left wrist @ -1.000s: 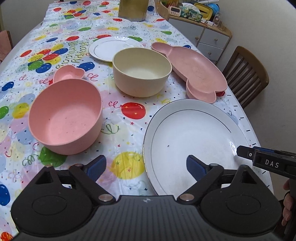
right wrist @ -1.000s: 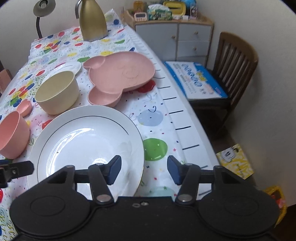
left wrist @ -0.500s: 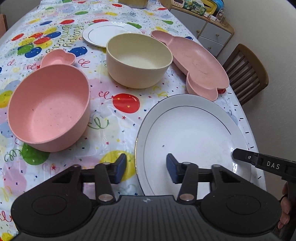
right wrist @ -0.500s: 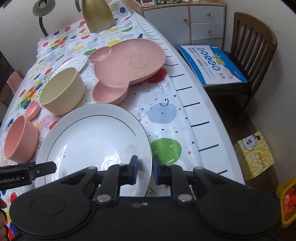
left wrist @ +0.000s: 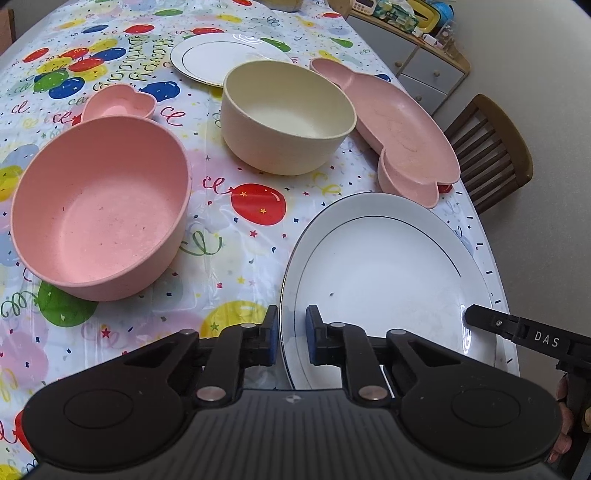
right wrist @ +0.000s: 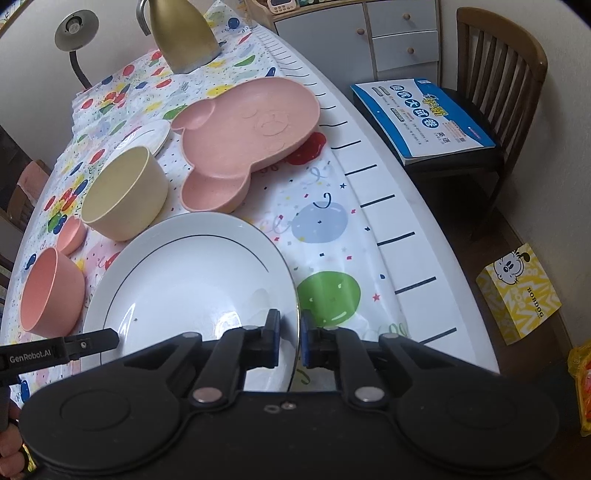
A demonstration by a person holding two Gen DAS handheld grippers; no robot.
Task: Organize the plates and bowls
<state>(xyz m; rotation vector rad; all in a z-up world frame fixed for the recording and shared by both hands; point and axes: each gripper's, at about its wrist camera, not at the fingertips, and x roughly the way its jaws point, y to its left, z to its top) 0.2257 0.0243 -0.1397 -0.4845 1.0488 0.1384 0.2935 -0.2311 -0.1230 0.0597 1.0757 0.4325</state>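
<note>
A large white plate (left wrist: 388,269) with a thin dark ring lies at the table's near right corner; it also shows in the right wrist view (right wrist: 192,280). My left gripper (left wrist: 291,334) is shut on the plate's left rim. My right gripper (right wrist: 290,341) is shut on its right rim. A pink bowl (left wrist: 99,210) stands to the left, a cream bowl (left wrist: 288,114) behind, a pink animal-shaped divided plate (left wrist: 399,125) at the right, a small white plate (left wrist: 221,55) at the back, and a small pink heart dish (left wrist: 118,103).
The table has a balloon-print cloth (left wrist: 258,199). A gold kettle (right wrist: 184,33) and a lamp (right wrist: 75,29) stand at the far end. A wooden chair (right wrist: 498,85) with a blue book (right wrist: 421,118) is to the right, beside a drawer cabinet (right wrist: 369,33).
Both grippers have closed from open onto the big white plate's opposite rims, moving in closer to it.
</note>
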